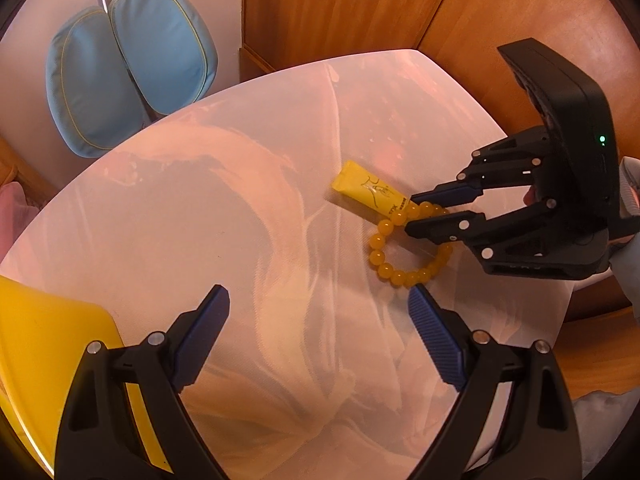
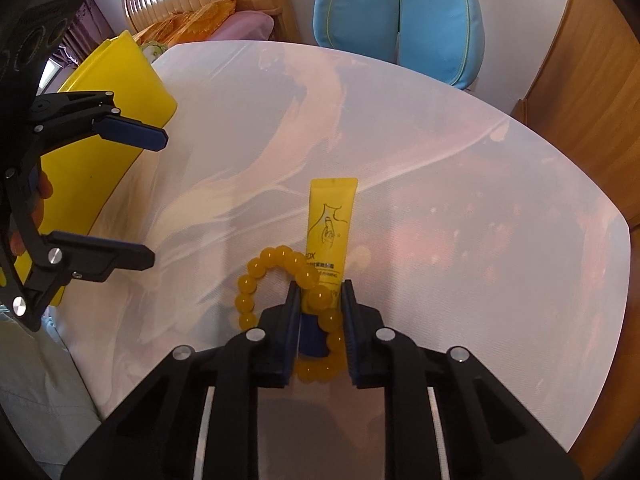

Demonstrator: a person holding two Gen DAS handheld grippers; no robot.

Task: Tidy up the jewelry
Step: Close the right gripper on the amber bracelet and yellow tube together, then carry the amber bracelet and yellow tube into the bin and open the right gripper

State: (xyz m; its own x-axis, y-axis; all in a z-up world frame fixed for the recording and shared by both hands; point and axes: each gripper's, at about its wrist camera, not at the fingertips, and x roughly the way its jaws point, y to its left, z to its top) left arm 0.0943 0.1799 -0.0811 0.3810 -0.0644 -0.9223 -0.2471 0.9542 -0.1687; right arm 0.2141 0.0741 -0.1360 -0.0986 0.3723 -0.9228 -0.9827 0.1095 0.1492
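A bracelet of round amber-yellow beads (image 1: 386,269) (image 2: 248,280) lies on the pale table (image 1: 200,220) (image 2: 460,240), its far side resting over the capped end of a yellow tube (image 1: 362,187) (image 2: 331,216). My right gripper (image 1: 410,214) (image 2: 321,286) points down with its pads closed on the beads there. The tube's blue cap sits between the same fingers, and I cannot tell whether the pads press it too. My left gripper (image 1: 318,292) (image 2: 158,198) hovers open just short of the bracelet, nothing between its fingers.
A yellow container (image 1: 40,340) (image 2: 120,92) stands at the table's edge beside the left gripper. A blue padded chair (image 1: 128,80) (image 2: 400,12) is beyond the far edge. Wooden furniture (image 1: 360,0) (image 2: 580,100) borders the table.
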